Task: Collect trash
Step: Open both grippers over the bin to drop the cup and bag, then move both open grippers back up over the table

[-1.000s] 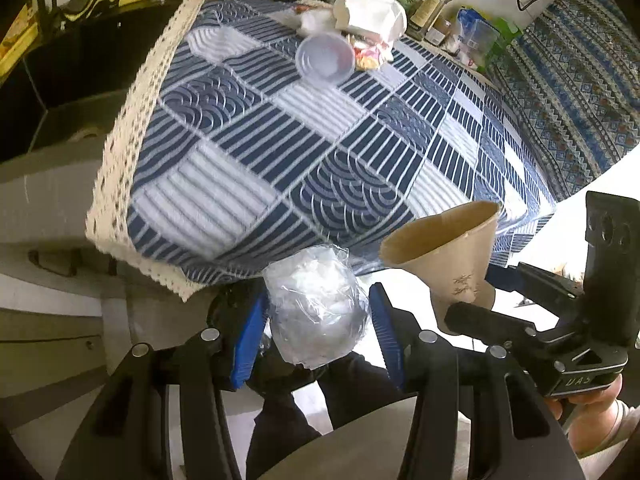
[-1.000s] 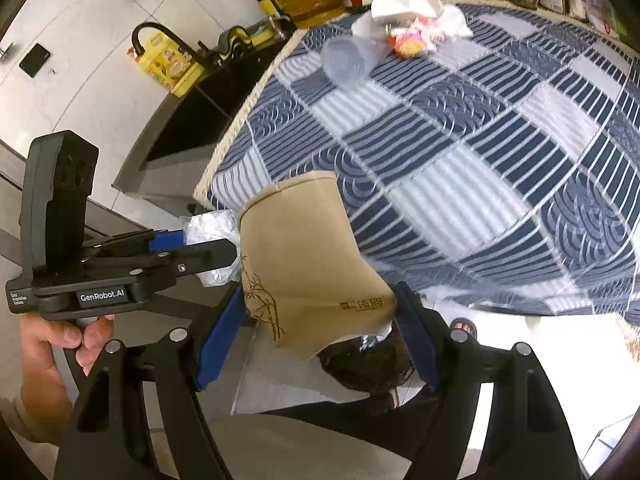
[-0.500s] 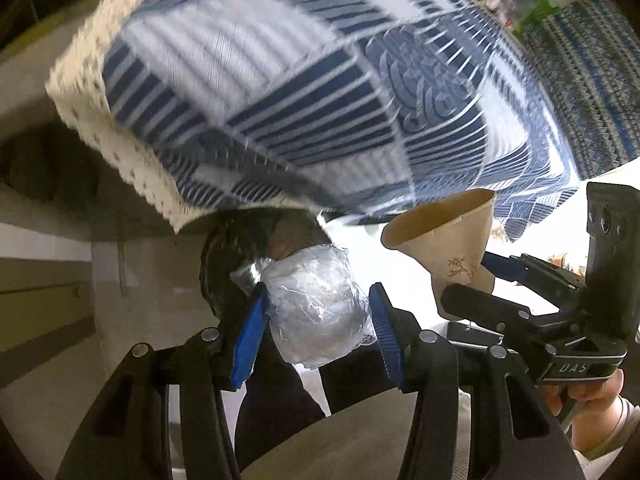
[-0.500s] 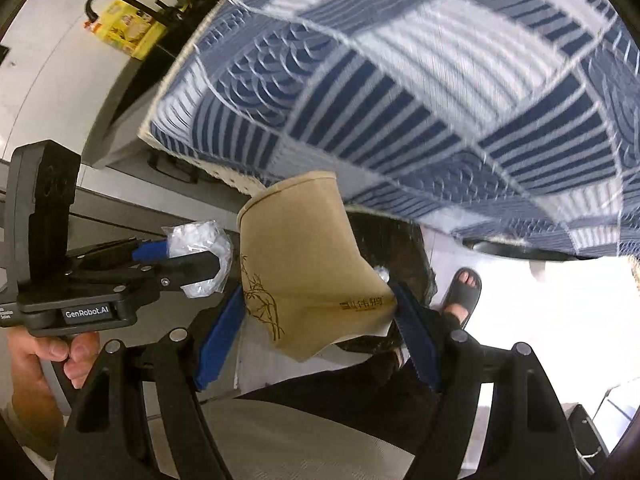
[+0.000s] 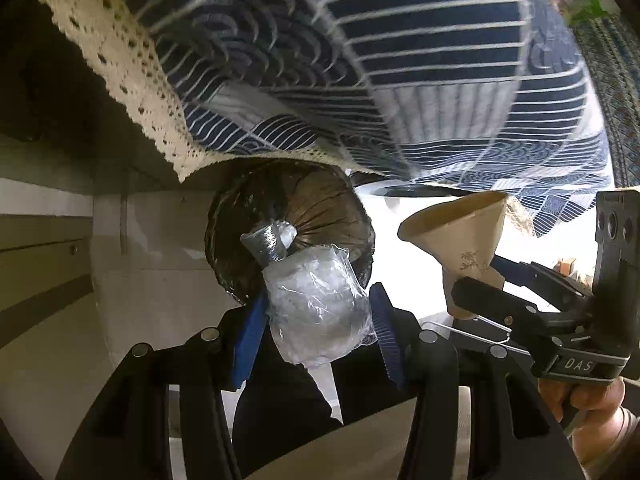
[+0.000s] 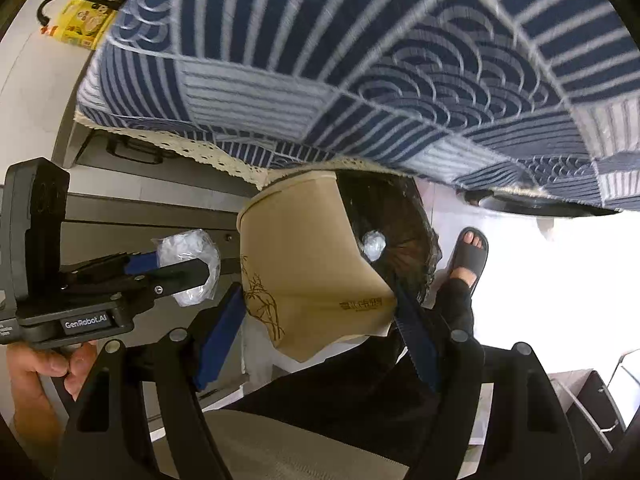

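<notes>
L gripper (image 5: 316, 320) pinching crumpled clear plastic wad (image 5: 316, 312) w/ both pads, R gripper (image 6: 316, 320) clamped on tan paper cup (image 6: 304, 268), both above black-lined bin (image 5: 288, 216) under tablecloth edge; both prob. v. light, crushable, so side grips suffice.

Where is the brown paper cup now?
In the right wrist view, the brown paper cup is centred, clamped between the right gripper's fingers above the black-lined bin.

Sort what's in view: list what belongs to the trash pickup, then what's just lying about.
Part of the job:
crumpled plastic wrap in the left gripper
paper cup in the right gripper
black-lined bin

Just there:
tablecloth
yellow packet
sandalled foot
</notes>
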The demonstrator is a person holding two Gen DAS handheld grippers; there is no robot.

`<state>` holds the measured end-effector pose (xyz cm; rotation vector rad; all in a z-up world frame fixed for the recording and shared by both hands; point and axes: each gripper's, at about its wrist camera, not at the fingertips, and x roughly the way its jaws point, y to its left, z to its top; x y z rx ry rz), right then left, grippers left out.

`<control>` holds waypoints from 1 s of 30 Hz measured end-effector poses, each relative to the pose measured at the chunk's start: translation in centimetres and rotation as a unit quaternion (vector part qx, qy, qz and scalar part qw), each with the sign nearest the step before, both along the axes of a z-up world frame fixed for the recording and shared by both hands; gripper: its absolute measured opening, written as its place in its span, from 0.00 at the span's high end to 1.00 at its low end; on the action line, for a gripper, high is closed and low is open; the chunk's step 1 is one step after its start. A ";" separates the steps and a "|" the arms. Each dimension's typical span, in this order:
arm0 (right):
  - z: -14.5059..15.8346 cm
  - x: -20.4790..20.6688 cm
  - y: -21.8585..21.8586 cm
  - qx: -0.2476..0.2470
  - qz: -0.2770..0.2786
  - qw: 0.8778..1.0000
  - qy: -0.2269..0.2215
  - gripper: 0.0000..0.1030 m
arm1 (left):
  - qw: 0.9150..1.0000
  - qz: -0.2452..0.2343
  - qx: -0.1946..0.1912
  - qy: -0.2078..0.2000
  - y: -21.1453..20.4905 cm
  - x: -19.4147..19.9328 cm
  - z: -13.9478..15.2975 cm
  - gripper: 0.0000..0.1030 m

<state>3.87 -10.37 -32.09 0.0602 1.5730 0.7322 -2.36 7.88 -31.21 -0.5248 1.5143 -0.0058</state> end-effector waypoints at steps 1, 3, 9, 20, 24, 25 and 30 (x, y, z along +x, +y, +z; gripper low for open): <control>-0.4 0.1 0.0 0.001 -0.002 1.000 0.008 0.28 | 1.000 0.002 -0.001 0.004 0.1 0.0 -0.4 0.52; -0.9 0.2 0.0 -0.001 -0.003 1.000 0.013 0.28 | 1.000 0.010 -0.007 0.008 0.4 0.2 -0.7 0.52; -1.5 0.6 -0.1 0.004 -0.013 1.000 0.016 0.28 | 1.000 0.018 -0.005 -0.002 0.8 0.7 0.1 0.52; -0.5 1.2 -0.4 0.019 -0.036 0.999 0.017 0.17 | 0.999 0.040 -0.005 -0.008 1.2 1.5 0.8 0.34; -0.5 1.4 -1.0 0.016 -0.043 0.999 0.017 0.17 | 0.999 0.036 -0.003 -0.008 1.2 1.5 0.8 0.34; -0.5 1.5 -1.1 0.015 -0.044 0.999 0.018 0.17 | 0.999 0.035 -0.003 -0.007 1.2 1.5 0.8 0.34; 0.0 1.6 -1.6 0.017 -0.049 0.999 0.015 0.17 | 0.999 0.033 -0.002 -0.010 1.2 1.5 1.1 0.34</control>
